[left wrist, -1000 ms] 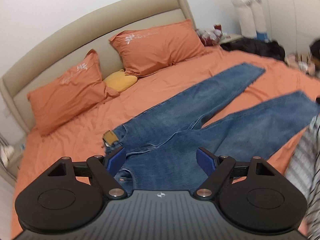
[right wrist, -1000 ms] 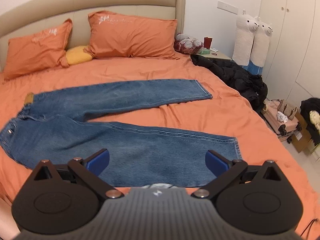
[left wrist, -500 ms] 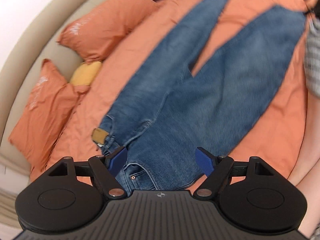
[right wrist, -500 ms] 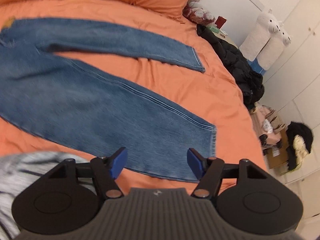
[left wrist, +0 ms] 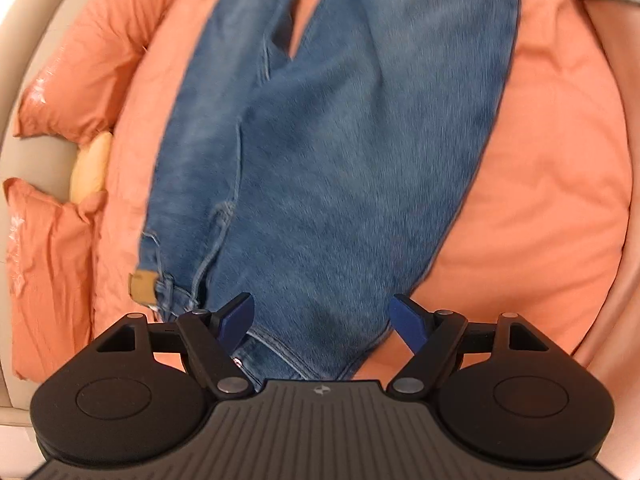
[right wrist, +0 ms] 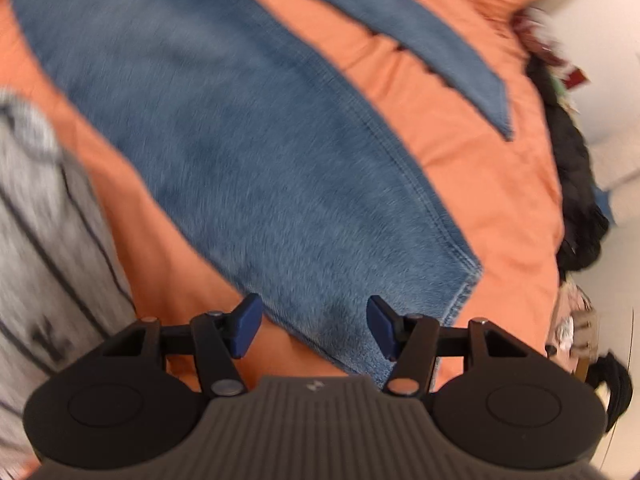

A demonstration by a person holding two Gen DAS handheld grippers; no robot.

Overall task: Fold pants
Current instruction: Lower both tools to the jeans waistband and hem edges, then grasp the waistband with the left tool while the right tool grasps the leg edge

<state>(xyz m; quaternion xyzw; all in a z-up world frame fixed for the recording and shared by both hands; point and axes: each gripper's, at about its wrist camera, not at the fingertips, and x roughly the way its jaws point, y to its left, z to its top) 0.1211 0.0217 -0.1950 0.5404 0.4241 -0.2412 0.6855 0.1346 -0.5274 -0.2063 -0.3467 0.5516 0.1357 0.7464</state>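
Pants [left wrist: 340, 168] lie spread below both parted grippers: left gripper [left wrist: 322, 322], right gripper [right wrist: 314, 326]

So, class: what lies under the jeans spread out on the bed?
Under the jeans lies the orange bed sheet, showing around them and in the gap between the two legs. The sheet directly beneath the denim is covered, so anything there cannot be seen.

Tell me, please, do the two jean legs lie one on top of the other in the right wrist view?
No, the jeans lie with both legs apart and orange bedsheet between them.
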